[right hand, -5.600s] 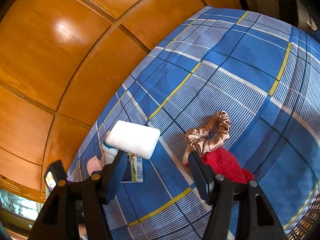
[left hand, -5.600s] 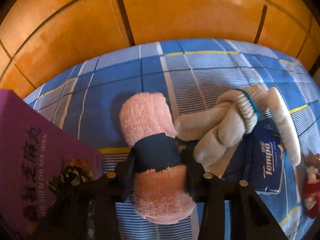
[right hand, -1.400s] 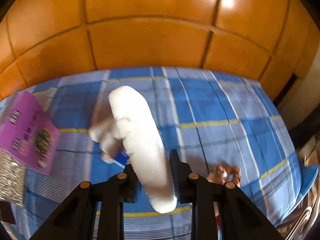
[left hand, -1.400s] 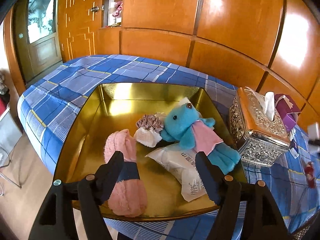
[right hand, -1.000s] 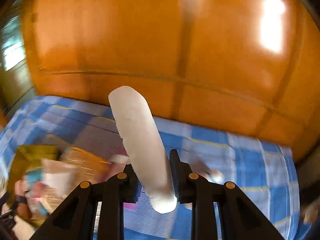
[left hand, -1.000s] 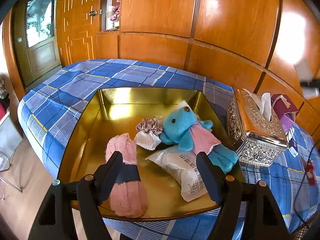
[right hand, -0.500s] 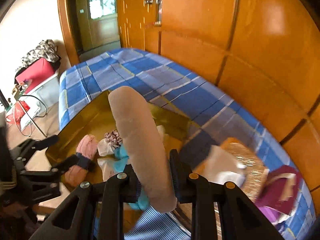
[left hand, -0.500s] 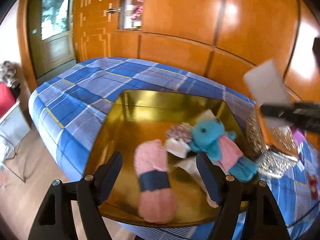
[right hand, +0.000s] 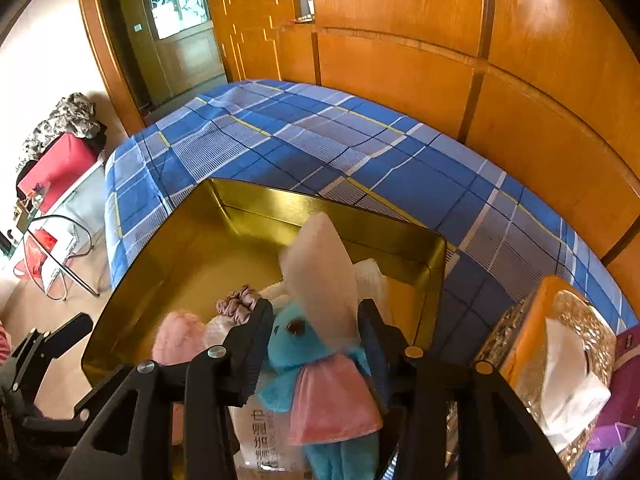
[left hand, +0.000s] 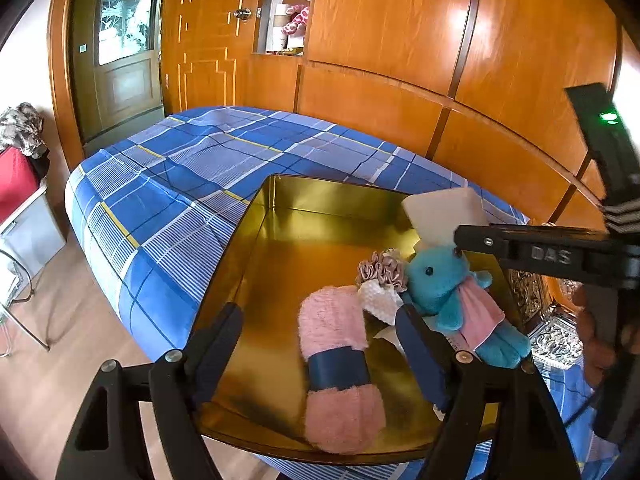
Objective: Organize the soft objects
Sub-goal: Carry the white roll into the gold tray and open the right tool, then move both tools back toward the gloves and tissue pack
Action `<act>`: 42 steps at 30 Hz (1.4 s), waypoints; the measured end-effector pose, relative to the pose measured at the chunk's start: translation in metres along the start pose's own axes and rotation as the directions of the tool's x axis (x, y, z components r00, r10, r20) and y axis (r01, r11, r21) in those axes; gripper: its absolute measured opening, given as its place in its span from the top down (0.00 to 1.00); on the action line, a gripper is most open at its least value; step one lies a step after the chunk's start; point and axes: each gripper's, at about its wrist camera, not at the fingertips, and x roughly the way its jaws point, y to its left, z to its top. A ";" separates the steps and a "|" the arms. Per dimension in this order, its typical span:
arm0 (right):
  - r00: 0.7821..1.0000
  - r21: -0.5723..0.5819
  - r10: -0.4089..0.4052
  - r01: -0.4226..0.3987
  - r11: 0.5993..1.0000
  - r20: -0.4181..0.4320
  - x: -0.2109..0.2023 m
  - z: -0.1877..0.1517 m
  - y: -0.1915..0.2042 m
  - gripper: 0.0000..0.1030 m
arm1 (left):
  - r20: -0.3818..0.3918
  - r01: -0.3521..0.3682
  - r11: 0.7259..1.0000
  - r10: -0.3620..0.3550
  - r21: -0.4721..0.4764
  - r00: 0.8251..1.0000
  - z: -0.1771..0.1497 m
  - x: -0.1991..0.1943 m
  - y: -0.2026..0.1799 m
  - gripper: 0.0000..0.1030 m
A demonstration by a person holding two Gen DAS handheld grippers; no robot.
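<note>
Over the gold tray (right hand: 132,300) on the bed (right hand: 320,136), the right hand-held gripper (right hand: 316,320) is opening, white pad (right hand: 320,268) between its jaws; the left hand-held gripper (left hand: 320,336) hangs wide, empty.

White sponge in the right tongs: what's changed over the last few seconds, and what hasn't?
The right tongs picked the white sponge off the blue checked bedspread and carried it over the gold tray; they are opening now, the sponge between them above the blue plush toy. The left tongs put the pink towel roll in the tray and stand open. The scrunchie and tissue box stayed put.
</note>
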 end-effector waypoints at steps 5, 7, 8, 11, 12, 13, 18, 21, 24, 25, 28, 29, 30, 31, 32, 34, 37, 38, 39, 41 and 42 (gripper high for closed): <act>1.000 0.024 0.014 -0.015 1.000 0.024 -0.018 -0.015 -0.004 0.56 | 0.010 0.000 1.000 0.000 0.009 1.000 0.000 -0.003 -0.003 0.23; 0.999 0.028 -0.002 0.002 1.000 0.032 -0.025 -0.024 -0.006 0.56 | 0.017 0.003 1.000 -0.003 0.017 1.000 0.000 -0.005 -0.005 0.22; 0.999 0.028 -0.011 0.010 1.000 0.039 -0.028 -0.028 -0.006 0.56 | 0.020 0.008 1.000 -0.009 0.023 1.000 0.000 -0.007 -0.007 0.22; 0.997 0.024 -0.055 0.054 0.998 0.059 -0.040 -0.040 -0.008 0.56 | 0.031 0.016 0.999 -0.017 0.038 0.999 0.000 -0.011 -0.012 0.19; 0.995 0.020 -0.073 0.072 0.997 0.066 -0.044 -0.044 -0.009 0.56 | 0.035 0.018 0.999 -0.020 0.046 0.999 -0.001 -0.013 -0.015 0.18; 0.993 0.017 -0.090 0.089 0.996 0.073 -0.048 -0.048 -0.009 0.56 | 0.038 0.020 0.998 -0.022 0.052 0.999 -0.001 -0.014 -0.017 0.17; 0.984 0.020 -0.144 0.142 0.990 0.109 -0.069 -0.065 -0.016 0.56 | 0.045 0.036 0.996 -0.040 0.081 0.998 -0.003 -0.019 -0.026 0.17; 0.977 0.027 -0.166 0.164 0.986 0.132 -0.081 -0.073 -0.022 0.56 | 0.051 0.047 0.994 -0.053 0.103 0.997 -0.005 -0.022 -0.033 0.17; 0.971 0.050 -0.184 0.179 0.983 0.155 -0.094 -0.082 -0.031 0.56 | 0.054 0.062 0.989 -0.070 0.131 0.996 -0.007 -0.026 -0.040 0.17; 0.968 0.059 -0.192 0.184 0.981 0.160 -0.099 -0.085 -0.035 0.56 | 0.055 0.066 0.988 -0.074 0.139 0.996 -0.009 -0.027 -0.043 0.17; 0.961 0.087 -0.215 0.202 0.975 0.176 -0.113 -0.094 -0.048 0.56 | 0.052 0.079 0.982 -0.089 0.171 0.995 -0.012 -0.029 -0.051 0.17; 0.957 0.097 -0.225 0.211 0.973 0.181 -0.117 -0.097 -0.053 0.56 | 0.052 0.083 0.980 -0.094 0.180 0.994 -0.013 -0.030 -0.054 0.17; 0.954 0.107 -0.238 0.222 0.969 0.184 -0.122 -0.099 -0.057 0.56 | 0.051 0.088 0.978 -0.099 0.191 0.994 -0.014 -0.031 -0.057 0.17; 0.949 0.120 -0.253 0.233 0.965 0.188 -0.127 -0.102 -0.064 0.56 | 0.051 0.091 0.975 -0.103 0.201 0.993 -0.015 -0.032 -0.060 0.17; 0.946 0.132 -0.262 0.240 0.962 0.193 -0.132 -0.105 -0.069 0.56 | 0.051 0.093 0.973 -0.105 0.210 0.993 -0.016 -0.033 -0.063 0.17; 0.938 0.155 -0.286 0.259 0.953 0.196 -0.140 -0.111 -0.081 0.56 | 0.051 0.098 0.968 -0.113 0.229 0.992 -0.019 -0.035 -0.068 0.17; 0.924 0.197 -0.330 0.293 0.936 0.193 -0.152 -0.120 -0.102 0.56 | 0.049 0.106 0.962 -0.123 0.253 0.991 -0.022 -0.038 -0.075 0.17; 0.919 0.212 -0.345 0.305 0.928 0.190 -0.156 -0.124 -0.109 0.56 | 0.047 0.109 0.959 -0.126 0.262 0.991 -0.023 -0.039 -0.078 0.17; 0.915 0.224 -0.357 0.314 0.923 0.187 -0.158 -0.127 -0.115 0.56 | 0.045 0.114 0.956 -0.131 0.272 0.990 -0.024 -0.040 -0.081 0.17; 0.907 0.254 -0.381 0.332 0.909 0.179 -0.164 -0.135 -0.128 0.56 | 0.042 0.122 0.949 -0.140 0.292 0.989 -0.027 -0.043 -0.087 0.17; 0.902 0.270 -0.395 0.342 0.900 0.173 -0.168 -0.139 -0.136 0.56 | 0.041 0.125 0.946 -0.144 0.299 0.989 -0.028 -0.044 -0.090 0.17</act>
